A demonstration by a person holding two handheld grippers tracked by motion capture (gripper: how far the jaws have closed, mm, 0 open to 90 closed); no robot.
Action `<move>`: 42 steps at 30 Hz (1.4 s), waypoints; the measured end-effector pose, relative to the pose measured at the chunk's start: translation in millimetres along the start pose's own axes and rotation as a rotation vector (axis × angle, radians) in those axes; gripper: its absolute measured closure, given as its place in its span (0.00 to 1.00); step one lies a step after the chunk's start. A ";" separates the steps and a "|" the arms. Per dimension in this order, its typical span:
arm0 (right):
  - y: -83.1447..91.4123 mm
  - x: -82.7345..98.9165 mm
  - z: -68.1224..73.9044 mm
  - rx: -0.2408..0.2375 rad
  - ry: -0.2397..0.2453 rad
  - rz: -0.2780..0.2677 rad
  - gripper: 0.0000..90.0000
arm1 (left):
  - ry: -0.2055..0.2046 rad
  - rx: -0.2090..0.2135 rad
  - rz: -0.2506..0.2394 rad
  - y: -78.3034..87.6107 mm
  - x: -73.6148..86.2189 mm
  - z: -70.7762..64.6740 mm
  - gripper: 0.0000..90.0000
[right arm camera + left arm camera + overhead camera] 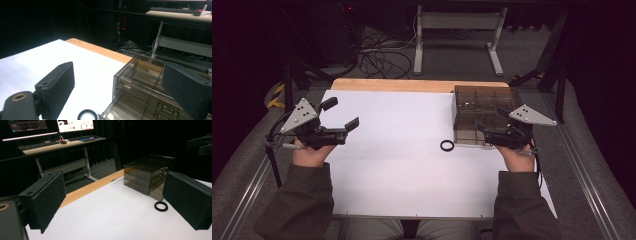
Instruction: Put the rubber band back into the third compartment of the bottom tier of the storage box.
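Observation:
A small black ring (447,145) lies flat on the white table top (392,170), just left of a smoky clear drawer box (484,107) at the back right. My left gripper (343,113) hovers open over the table's left side, far from both, with nothing between its jaws. In the left gripper view the ring (161,206) and the box (147,173) sit ahead to the right. My right gripper (491,121) is open at the box's front right corner, holding nothing. Its own view looks down on the box (145,82) and the ring (86,115).
A wooden strip (412,85) runs along the table's far edge. Beyond it stand a desk with white legs (457,30) and loose cables (377,57) on the floor. Black stands flank the table. A desk with monitors (50,142) is in the background.

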State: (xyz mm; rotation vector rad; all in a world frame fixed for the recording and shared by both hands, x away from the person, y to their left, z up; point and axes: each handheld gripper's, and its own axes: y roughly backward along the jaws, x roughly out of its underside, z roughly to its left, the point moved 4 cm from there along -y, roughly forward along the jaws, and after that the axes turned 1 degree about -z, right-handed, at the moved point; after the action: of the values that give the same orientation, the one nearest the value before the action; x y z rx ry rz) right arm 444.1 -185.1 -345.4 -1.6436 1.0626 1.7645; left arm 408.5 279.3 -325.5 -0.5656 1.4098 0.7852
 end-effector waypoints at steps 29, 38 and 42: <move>-44.4 26.1 17.9 -0.087 -0.006 0.195 0.43 | -0.002 -0.013 0.001 2.5 -1.0 -1.9 0.06; -56.2 35.1 24.7 -0.083 0.010 0.249 0.49 | 0.007 -0.011 -0.006 3.1 -1.4 -1.4 0.06; -61.8 40.3 28.2 -0.091 0.016 0.281 0.55 | 0.001 -0.020 -0.002 3.4 -1.3 -1.1 0.06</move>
State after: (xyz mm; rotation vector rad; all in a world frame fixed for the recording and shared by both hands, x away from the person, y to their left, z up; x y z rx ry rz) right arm 470.9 -133.1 -398.4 -1.6273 1.2907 2.0064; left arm 405.2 280.5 -324.0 -0.5828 1.4040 0.7977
